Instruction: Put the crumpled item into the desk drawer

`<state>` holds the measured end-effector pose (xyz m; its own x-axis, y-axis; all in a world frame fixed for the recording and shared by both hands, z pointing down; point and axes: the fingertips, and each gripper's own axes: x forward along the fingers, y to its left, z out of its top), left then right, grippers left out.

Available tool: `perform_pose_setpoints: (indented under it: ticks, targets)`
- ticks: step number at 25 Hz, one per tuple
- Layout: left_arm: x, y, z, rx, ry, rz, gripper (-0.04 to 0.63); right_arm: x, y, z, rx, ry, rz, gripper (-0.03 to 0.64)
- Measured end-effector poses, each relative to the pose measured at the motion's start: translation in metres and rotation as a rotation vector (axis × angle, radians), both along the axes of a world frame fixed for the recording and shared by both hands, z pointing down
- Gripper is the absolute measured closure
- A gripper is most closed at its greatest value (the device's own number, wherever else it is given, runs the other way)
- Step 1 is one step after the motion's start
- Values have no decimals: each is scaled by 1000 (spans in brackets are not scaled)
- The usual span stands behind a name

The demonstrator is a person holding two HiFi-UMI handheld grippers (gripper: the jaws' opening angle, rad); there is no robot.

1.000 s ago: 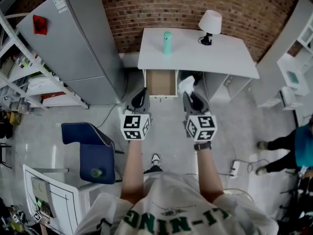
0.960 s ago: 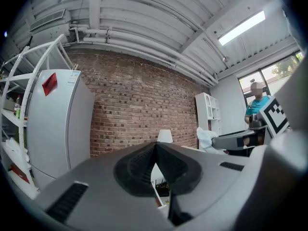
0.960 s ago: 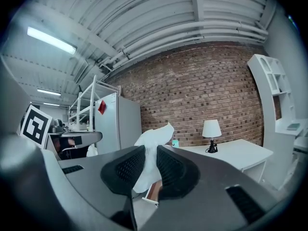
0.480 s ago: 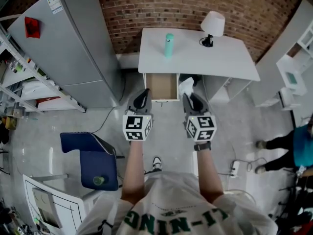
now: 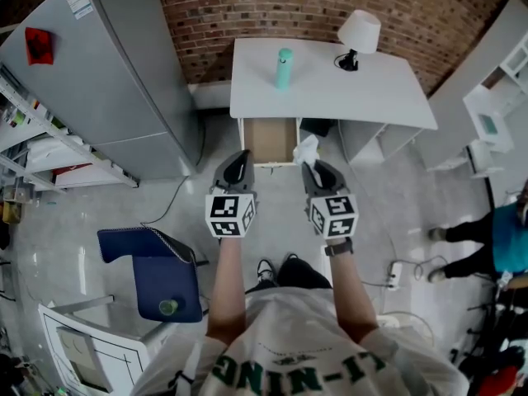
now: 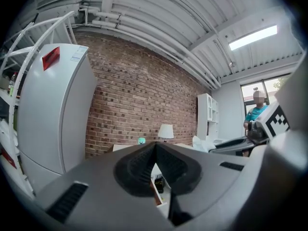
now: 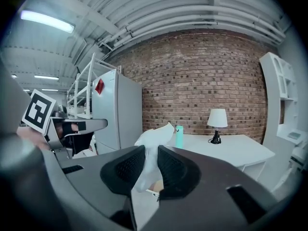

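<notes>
My right gripper (image 5: 311,165) is shut on a crumpled white item (image 5: 306,148), which sticks up between the jaws in the right gripper view as the crumpled white item (image 7: 153,143). It hangs just right of the open desk drawer (image 5: 272,141), whose brown inside shows under the white desk (image 5: 363,97). My left gripper (image 5: 238,165) is beside it to the left, level with the drawer's front; its jaws meet with nothing between them, as the left gripper (image 6: 155,146) shows in its own view.
On the desk stand a teal bottle (image 5: 283,68) and a white lamp (image 5: 359,33). A grey fridge (image 5: 107,73) is to the left, a blue chair (image 5: 161,266) behind left. A person in a teal top (image 5: 505,238) stands at the right edge. White shelving (image 5: 495,97) lines the right side.
Both grippers have come a little closer to the desk and the drawer. The right one still holds the crumpled item; the left stays shut.
</notes>
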<state>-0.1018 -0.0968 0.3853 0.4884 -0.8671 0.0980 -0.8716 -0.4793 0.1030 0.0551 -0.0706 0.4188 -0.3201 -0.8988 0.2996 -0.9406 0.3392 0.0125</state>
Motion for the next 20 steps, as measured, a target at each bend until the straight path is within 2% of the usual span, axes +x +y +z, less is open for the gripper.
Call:
perform_pose_setpoints:
  ticks: [5, 20]
  targets:
    - [-3, -12, 1, -1, 25, -19, 597, 1, -4, 11, -30, -3, -7, 543]
    - [28, -52, 40, -80, 11, 23, 597, 23, -49, 58, -146, -55, 4, 543]
